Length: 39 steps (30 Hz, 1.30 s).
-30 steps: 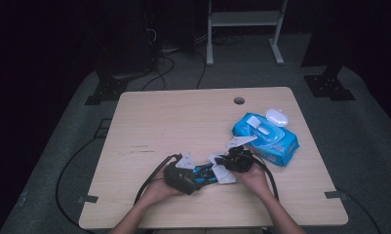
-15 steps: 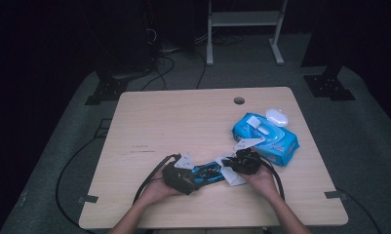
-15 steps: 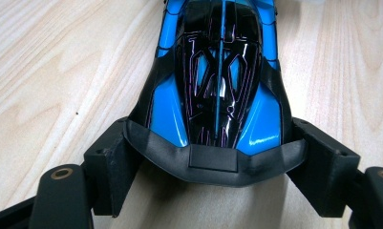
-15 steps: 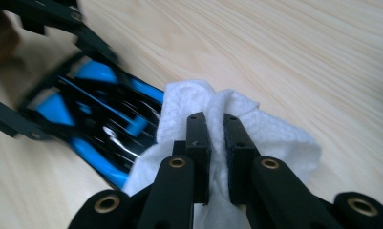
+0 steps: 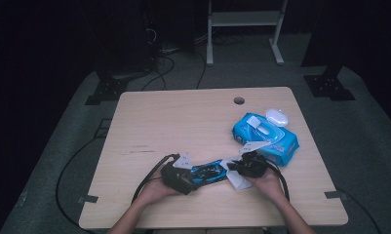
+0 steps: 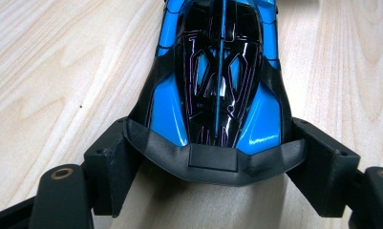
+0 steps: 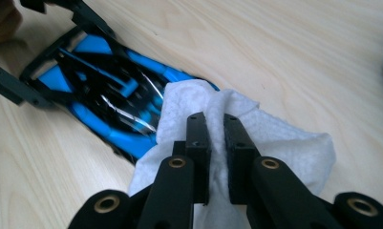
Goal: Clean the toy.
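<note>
A blue and black toy car (image 5: 210, 171) lies on the wooden table (image 5: 183, 122) near its front edge. My left gripper (image 5: 195, 174) is shut on the car's wide rear end, and in the left gripper view its jaws clasp both sides of the car (image 6: 218, 81). My right gripper (image 5: 234, 170) is shut on a white wipe (image 5: 236, 180). In the right gripper view the wipe (image 7: 275, 138) is pinched between the jaws (image 7: 217, 131) and lies against the other end of the car (image 7: 103, 95). The left gripper (image 7: 46, 52) holds the car's far end there.
A blue pack of wipes (image 5: 266, 134) with its flap open lies just behind the right gripper, with a small white lid-like object (image 5: 276, 117) beside it. A cable hole (image 5: 239, 100) sits near the table's far edge. Cables trail off the front edge.
My right gripper with the wipe has shifted slightly to the right and toward the near edge, along the car's end. The left gripper and the car have stayed in place.
</note>
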### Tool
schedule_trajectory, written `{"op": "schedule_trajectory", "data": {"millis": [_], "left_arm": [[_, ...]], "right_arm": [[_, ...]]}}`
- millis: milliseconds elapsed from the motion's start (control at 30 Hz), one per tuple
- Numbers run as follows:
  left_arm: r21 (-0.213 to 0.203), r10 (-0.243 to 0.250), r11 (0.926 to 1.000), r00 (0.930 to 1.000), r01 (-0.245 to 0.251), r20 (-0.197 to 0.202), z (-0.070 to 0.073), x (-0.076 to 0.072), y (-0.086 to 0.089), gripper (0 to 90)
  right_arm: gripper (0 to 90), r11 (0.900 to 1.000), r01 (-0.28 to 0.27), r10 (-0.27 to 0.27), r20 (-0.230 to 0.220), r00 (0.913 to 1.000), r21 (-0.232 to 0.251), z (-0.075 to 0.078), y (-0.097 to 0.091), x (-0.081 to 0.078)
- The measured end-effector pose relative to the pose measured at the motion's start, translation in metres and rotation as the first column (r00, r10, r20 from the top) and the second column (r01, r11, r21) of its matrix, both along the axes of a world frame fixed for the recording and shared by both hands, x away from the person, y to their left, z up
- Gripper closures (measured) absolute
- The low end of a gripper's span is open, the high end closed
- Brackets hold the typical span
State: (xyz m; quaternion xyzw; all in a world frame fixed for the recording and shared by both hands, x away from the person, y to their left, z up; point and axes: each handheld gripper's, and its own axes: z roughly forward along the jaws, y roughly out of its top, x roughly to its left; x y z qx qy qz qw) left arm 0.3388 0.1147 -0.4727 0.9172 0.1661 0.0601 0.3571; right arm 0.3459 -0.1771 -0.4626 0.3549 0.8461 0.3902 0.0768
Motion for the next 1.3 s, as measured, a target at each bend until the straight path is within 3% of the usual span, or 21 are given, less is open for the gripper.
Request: {"op": "schedule_trajectory", "data": {"millis": [100, 233, 333, 400, 433, 500, 600, 733, 800, 833, 867, 933, 1067, 1167, 1233, 1300], "left_arm": [[0.000, 0.000, 1.0000, 1.0000, 0.000, -0.002, 0.000, 0.000, -0.001, 24.3], [0.001, 0.000, 1.0000, 1.0000, 0.000, 0.000, 0.000, 0.000, 0.000, 24.3], [0.003, -0.001, 1.0000, 1.0000, 0.001, -0.001, 0.000, 0.000, 0.000, 24.4], [0.003, -0.002, 1.0000, 1.0000, 0.002, -0.001, 0.000, 0.001, 0.000, 24.4], [0.002, -0.002, 1.0000, 1.0000, 0.002, -0.002, 0.000, 0.001, 0.000, 24.4], [-0.001, -0.001, 1.0000, 1.0000, 0.001, -0.001, 0.000, 0.001, 0.000, 24.3], [-0.002, -0.002, 1.0000, 1.0000, 0.002, -0.001, 0.000, 0.001, 0.000, 24.4], [0.004, -0.005, 1.0000, 1.0000, 0.005, -0.001, 0.000, 0.001, 0.002, 24.4], [0.005, -0.005, 1.0000, 1.0000, 0.005, -0.001, 0.000, 0.001, 0.002, 24.4], [0.006, -0.005, 1.0000, 1.0000, 0.005, -0.001, 0.000, 0.001, 0.002, 24.4], [0.004, -0.005, 1.0000, 1.0000, 0.005, 0.000, 0.000, 0.001, 0.001, 24.4], [0.003, -0.007, 1.0000, 1.0000, 0.007, 0.001, 0.000, 0.002, 0.001, 24.4], [0.003, -0.007, 1.0000, 1.0000, 0.007, 0.002, 0.000, 0.002, 0.001, 24.4], [0.003, -0.006, 1.0000, 1.0000, 0.006, 0.000, 0.000, 0.001, 0.002, 24.4], [0.007, -0.008, 0.9999, 1.0000, 0.008, 0.002, 0.000, 0.002, 0.002, 24.4], [0.001, -0.007, 1.0000, 1.0000, 0.007, 0.002, 0.000, 0.002, 0.002, 24.4]], "right_arm": [[82.7, 1.0000, -0.003, 0.003, -0.016, 0.9999, 0.002, 0.000, -0.004, -0.006], [82.7, 0.9935, -0.087, 0.088, -0.012, 0.9960, 0.073, 0.005, 0.007, -0.017], [82.7, 0.9939, -0.092, 0.093, -0.014, 0.9956, 0.060, 0.004, 0.005, -0.018], [82.7, 0.9990, -0.043, 0.042, -0.017, 0.9989, -0.012, -0.002, -0.005, -0.015], [82.7, 0.9994, -0.032, 0.031, -0.028, 0.9991, -0.016, -0.004, -0.009, -0.015], [82.7, 0.9994, -0.007, 0.009, -0.064, 0.9979, 0.035, -0.006, -0.016, -0.015], [82.7, 0.9952, -0.046, 0.050, -0.050, 0.9975, 0.086, 0.000, -0.007, -0.018], [82.7, 0.9942, -0.078, 0.080, -0.036, 0.9961, 0.074, 0.001, 0.001, -0.017], [82.7, 0.9985, -0.054, 0.054, -0.020, 0.9983, -0.001, -0.003, -0.004, -0.016], [82.7, 0.9991, -0.042, 0.042, -0.035, 0.9985, -0.003, -0.005, -0.008, -0.014], [82.7, 0.9994, -0.028, 0.030, -0.060, 0.9978, 0.021, -0.006, -0.011, -0.013], [82.7, 0.9986, -0.028, 0.031, -0.054, 0.9980, 0.044, -0.003, -0.010, -0.014], [82.6, 0.9873, -0.103, 0.109, -0.039, 0.9933, 0.121, 0.005, 0.009, -0.013], [82.7, 0.9865, -0.123, 0.127, -0.034, 0.9913, 0.108, 0.003, 0.017, -0.012], [82.6, 0.9889, -0.100, 0.104, -0.036, 0.9939, 0.111, 0.002, 0.010, -0.010], [82.7, 0.9968, -0.059, 0.060, -0.021, 0.9979, 0.054, 0.002, 0.004, -0.009]]}}
